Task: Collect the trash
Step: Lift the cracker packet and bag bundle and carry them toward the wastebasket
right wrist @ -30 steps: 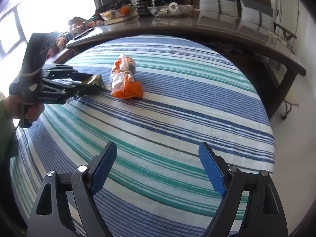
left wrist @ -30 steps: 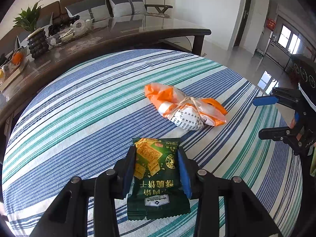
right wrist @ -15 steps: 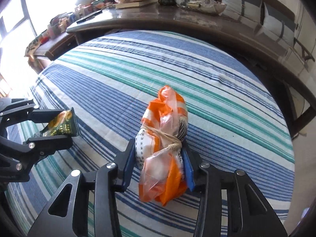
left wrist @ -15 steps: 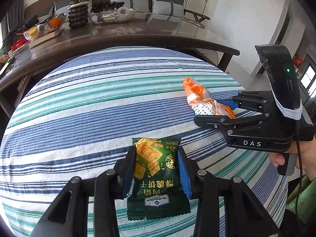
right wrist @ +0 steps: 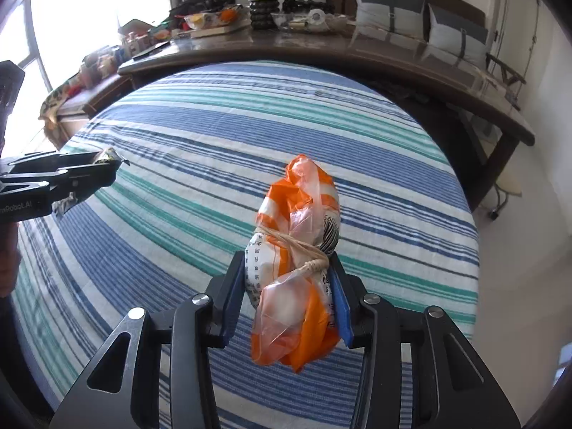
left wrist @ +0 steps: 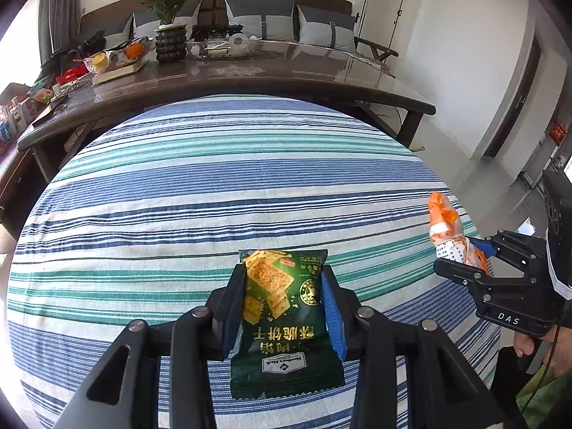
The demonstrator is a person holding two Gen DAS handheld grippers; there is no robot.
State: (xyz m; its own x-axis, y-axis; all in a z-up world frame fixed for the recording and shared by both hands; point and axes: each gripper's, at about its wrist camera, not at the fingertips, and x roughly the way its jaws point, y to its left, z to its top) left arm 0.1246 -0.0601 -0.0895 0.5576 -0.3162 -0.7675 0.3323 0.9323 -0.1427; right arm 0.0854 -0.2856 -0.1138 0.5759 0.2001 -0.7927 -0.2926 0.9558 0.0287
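My left gripper (left wrist: 284, 300) is shut on a green cracker packet (left wrist: 282, 318) and holds it above the striped tablecloth (left wrist: 214, 193). My right gripper (right wrist: 289, 296) is shut on an orange and white plastic bag (right wrist: 296, 268) tied with string, lifted off the cloth. In the left wrist view the right gripper (left wrist: 475, 254) shows at the right edge with the bag (left wrist: 447, 228) in it. In the right wrist view the left gripper (right wrist: 107, 166) shows at the left edge with the packet (right wrist: 107, 157) sticking out.
A dark wooden table (left wrist: 232, 78) stands behind the striped surface, loaded with a potted plant (left wrist: 168, 35), a fruit bowl (left wrist: 114, 57) and a glass tray (left wrist: 221, 46). A sofa with grey cushions (left wrist: 261, 18) lines the far wall. A doorway (left wrist: 514, 100) lies to the right.
One second ago my right gripper was open and the bag lay on the cloth. It has closed on the bag and lifted it. My left gripper has kept hold of the packet.
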